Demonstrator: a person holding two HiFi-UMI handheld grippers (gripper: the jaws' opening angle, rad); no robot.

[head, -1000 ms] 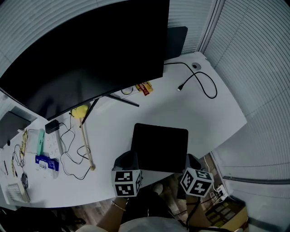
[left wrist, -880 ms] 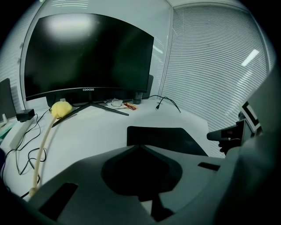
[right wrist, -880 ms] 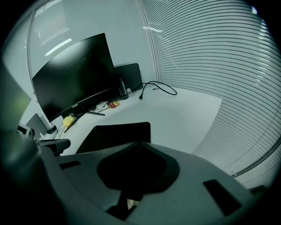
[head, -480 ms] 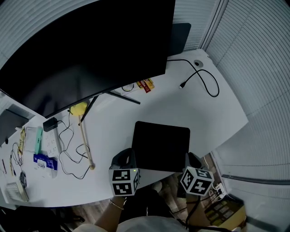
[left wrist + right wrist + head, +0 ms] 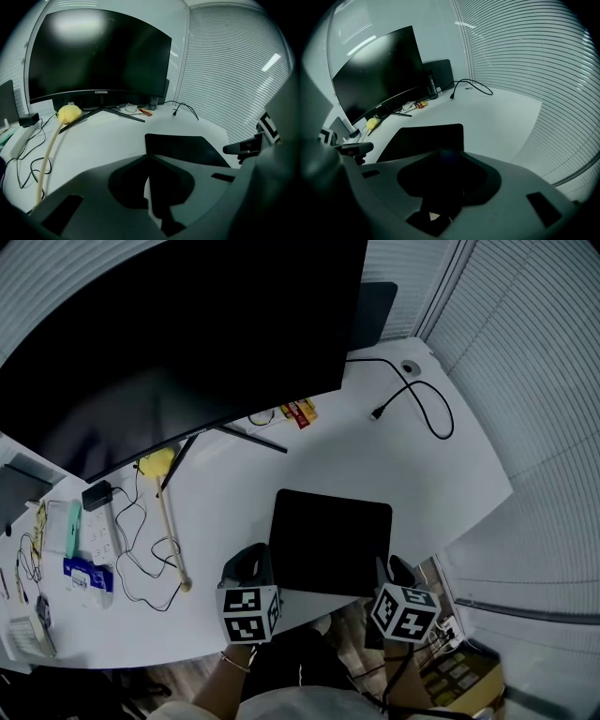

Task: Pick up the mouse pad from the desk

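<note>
A black mouse pad (image 5: 328, 540) lies flat on the white desk (image 5: 441, 474), close to its front edge. My left gripper (image 5: 262, 556) sits at the pad's near-left corner. In the left gripper view its jaws meet at a sharp point (image 5: 150, 157) over the edge of the mouse pad (image 5: 187, 146); whether they pinch it is hidden. My right gripper (image 5: 385, 567) is at the near-right corner. Its jaws are opening (image 5: 447, 151), with the corner of the mouse pad (image 5: 424, 138) running in between them.
A wide dark monitor (image 5: 178, 334) on a V-shaped stand fills the back of the desk. A yellow-headed stick (image 5: 169, 517), cables and small items (image 5: 84, 549) lie to the left. A black cable (image 5: 417, 399) curls at the back right. The desk edge drops off just behind the grippers.
The head view has shifted slightly. Both grippers stay at the pad's near corners, and the pad lies flat as before.
</note>
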